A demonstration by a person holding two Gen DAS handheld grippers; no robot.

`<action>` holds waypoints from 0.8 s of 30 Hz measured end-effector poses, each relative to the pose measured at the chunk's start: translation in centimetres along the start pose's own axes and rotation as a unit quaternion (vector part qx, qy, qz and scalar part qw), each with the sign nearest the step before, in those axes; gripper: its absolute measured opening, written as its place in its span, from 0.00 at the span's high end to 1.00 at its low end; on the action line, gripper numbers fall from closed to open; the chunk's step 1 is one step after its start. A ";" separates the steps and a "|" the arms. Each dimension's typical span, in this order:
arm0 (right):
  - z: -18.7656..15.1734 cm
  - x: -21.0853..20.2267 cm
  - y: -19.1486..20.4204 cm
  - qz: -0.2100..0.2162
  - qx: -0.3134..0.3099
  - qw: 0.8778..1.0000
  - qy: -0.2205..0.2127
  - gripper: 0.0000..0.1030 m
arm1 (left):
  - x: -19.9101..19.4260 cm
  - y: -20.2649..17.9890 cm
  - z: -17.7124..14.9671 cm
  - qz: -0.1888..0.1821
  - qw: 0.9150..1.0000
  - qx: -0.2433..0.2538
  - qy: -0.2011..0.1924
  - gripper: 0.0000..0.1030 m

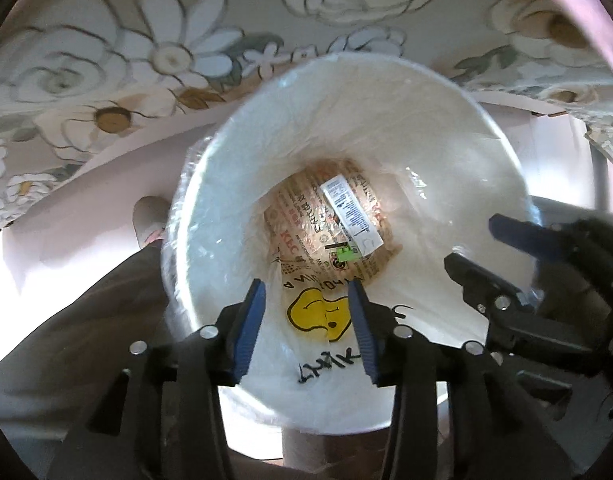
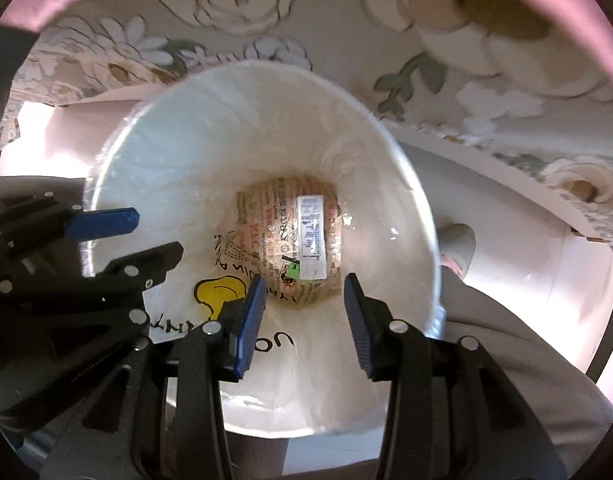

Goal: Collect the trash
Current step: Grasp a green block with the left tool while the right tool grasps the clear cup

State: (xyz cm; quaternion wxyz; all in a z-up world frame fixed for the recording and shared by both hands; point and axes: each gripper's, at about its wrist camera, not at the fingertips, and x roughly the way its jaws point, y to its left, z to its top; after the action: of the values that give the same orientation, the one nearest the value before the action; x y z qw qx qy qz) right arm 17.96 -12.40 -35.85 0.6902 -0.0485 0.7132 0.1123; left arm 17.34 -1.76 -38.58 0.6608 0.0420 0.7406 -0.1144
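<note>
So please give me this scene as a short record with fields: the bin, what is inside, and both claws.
bin: white bin, lined with a thin plastic bag
contents: brown printed paper wrapper at the bottom, bearing a white label
left claw: open, empty, above the bin opening
right claw: open, empty, above the bin opening
surroundings: floral cloth beyond the bin

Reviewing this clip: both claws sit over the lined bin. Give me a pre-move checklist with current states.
1. Left claw open, nothing between its pads: ok.
2. Right claw open, nothing held: ok.
3. Trash bin mouth open below both claws, white liner spread against its wall: ok.
4. Brown printed paper wrapper with white label lying at the bin bottom: ok.
5. The two claws apart, not touching: ok.
6. More trash left to collect outside the bin: cannot tell, neither view shows it.
</note>
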 end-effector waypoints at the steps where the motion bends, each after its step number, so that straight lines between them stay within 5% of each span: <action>1: -0.2 -0.8 0.0 -0.002 -0.002 1.000 -0.008 0.56 | -0.7 -0.2 -0.2 -0.001 1.000 0.001 -0.005 0.54; 13: -1.7 -12.9 0.1 -0.035 -0.046 0.993 -0.103 0.49 | -13.5 -1.2 -1.3 0.000 0.993 0.024 -0.116 0.38; 24: -0.6 -26.5 -1.8 -0.063 -0.054 0.975 -0.206 0.38 | -26.9 -1.6 1.1 0.031 0.975 0.030 -0.218 0.27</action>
State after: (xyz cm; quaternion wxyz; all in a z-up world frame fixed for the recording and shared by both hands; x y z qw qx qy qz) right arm 18.88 -16.55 -9.59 0.8244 -0.1062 0.5441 0.1143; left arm 21.35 -1.12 -11.91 0.8080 0.0590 0.5734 -0.1224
